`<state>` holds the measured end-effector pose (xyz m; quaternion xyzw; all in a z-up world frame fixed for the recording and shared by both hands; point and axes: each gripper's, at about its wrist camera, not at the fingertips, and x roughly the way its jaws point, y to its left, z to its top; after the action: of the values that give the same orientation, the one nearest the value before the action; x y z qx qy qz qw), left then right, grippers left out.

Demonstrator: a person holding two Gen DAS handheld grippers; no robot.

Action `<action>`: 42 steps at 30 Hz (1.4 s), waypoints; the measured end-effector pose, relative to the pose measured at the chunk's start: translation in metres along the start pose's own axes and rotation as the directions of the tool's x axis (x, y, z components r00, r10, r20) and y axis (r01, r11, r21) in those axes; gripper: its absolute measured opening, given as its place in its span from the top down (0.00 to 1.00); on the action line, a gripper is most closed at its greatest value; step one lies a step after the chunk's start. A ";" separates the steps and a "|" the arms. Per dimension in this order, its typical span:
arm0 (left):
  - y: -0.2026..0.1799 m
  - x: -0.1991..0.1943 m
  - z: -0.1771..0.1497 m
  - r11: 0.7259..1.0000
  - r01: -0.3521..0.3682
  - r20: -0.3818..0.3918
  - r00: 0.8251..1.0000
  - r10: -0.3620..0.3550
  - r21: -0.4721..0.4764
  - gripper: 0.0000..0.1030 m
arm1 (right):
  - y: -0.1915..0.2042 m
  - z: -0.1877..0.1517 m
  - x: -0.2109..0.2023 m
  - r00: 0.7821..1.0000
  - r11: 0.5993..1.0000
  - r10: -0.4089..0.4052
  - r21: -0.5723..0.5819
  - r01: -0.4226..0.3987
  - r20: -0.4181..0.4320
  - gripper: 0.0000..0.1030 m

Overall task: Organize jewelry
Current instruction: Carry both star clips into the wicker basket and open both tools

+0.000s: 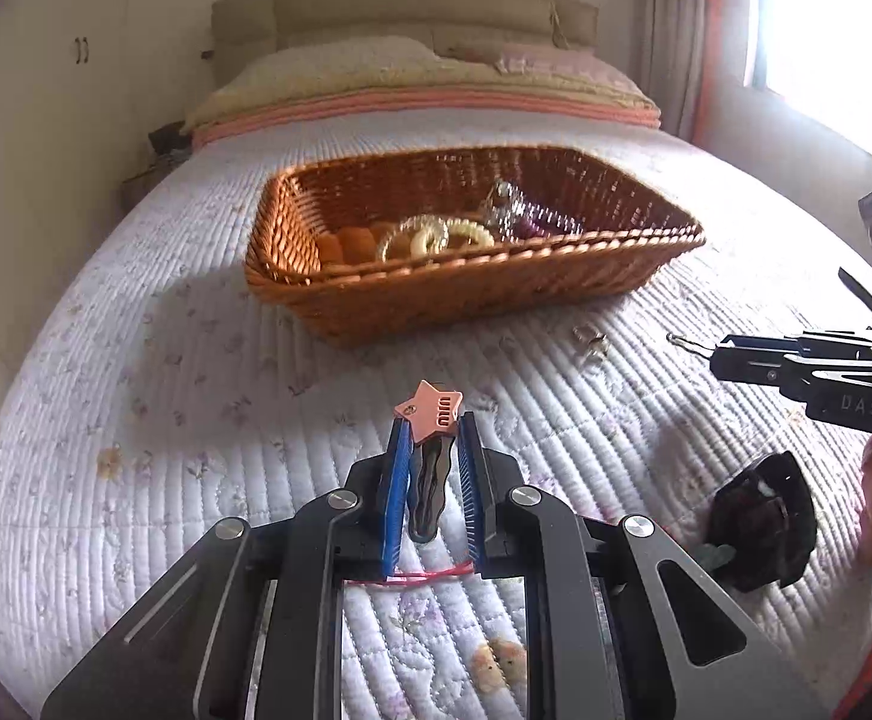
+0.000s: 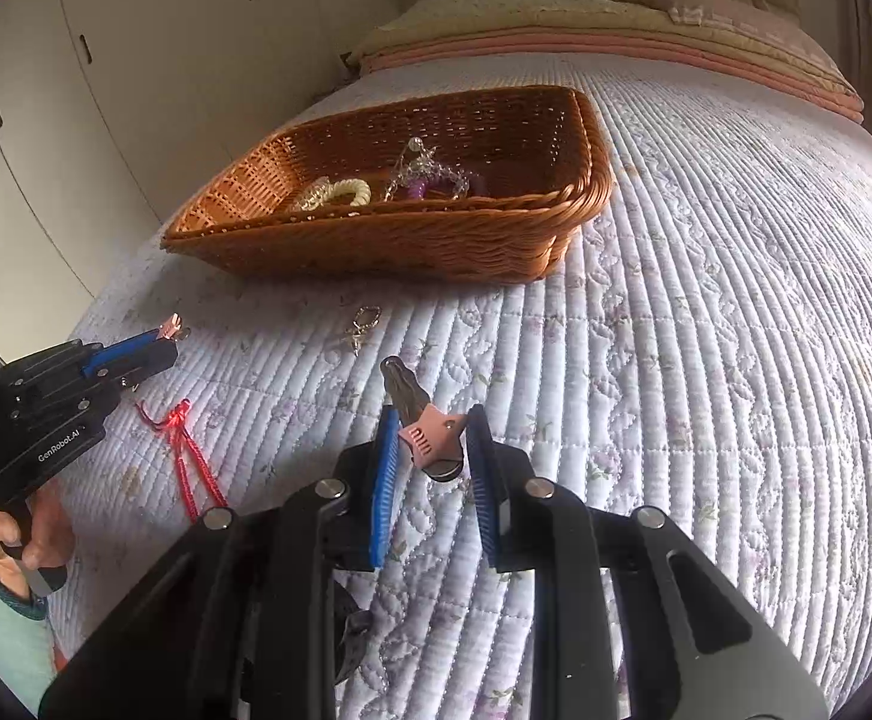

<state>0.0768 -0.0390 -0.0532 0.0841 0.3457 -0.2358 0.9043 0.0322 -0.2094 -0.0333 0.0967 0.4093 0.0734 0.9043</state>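
Observation:
In the left wrist view, my left gripper (image 1: 433,429) is shut on a pink star hair clip (image 1: 427,408). The star sits between the blue pads and the clip's dark prong hangs back toward the camera. In the right wrist view, my right gripper (image 2: 433,420) is shut on a second pink star hair clip (image 2: 427,435), whose dark prong points forward over the bed. Both hover low over the quilt in front of the wicker basket (image 1: 472,255) (image 2: 376,219), which holds pale coiled hair ties, beads and a purple piece. Each gripper shows in the other's view: the right gripper (image 1: 715,357) and the left gripper (image 2: 166,339).
A small metal clasp (image 1: 592,341) (image 2: 364,324) lies on the quilt between the grippers and the basket. A red cord (image 2: 187,450) lies near the left gripper. A dark hair claw (image 1: 760,528) rests at the right. A hand (image 2: 16,534) holds the left gripper's handle. Pillows lie beyond the basket.

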 end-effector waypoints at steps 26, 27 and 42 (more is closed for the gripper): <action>0.007 0.040 0.147 0.995 0.032 0.151 0.988 -0.016 -0.099 0.86 | -0.006 0.170 0.027 0.983 0.988 -0.135 0.094 0.124 0.124 0.80; 0.009 0.048 0.145 0.994 0.031 0.133 0.991 -0.017 -0.109 0.86 | -0.011 0.171 0.042 0.986 0.986 -0.141 0.102 0.133 0.084 0.80; 0.030 0.084 0.128 0.982 0.054 0.040 0.998 -0.048 -0.182 0.70 | -0.023 0.166 0.103 0.984 0.978 -0.163 0.117 0.170 -0.072 0.59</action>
<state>0.2209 -0.0836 -0.0142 -0.0122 0.3517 -0.2277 0.9079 0.2260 -0.2295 -0.0059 0.1153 0.4475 -0.0251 0.8864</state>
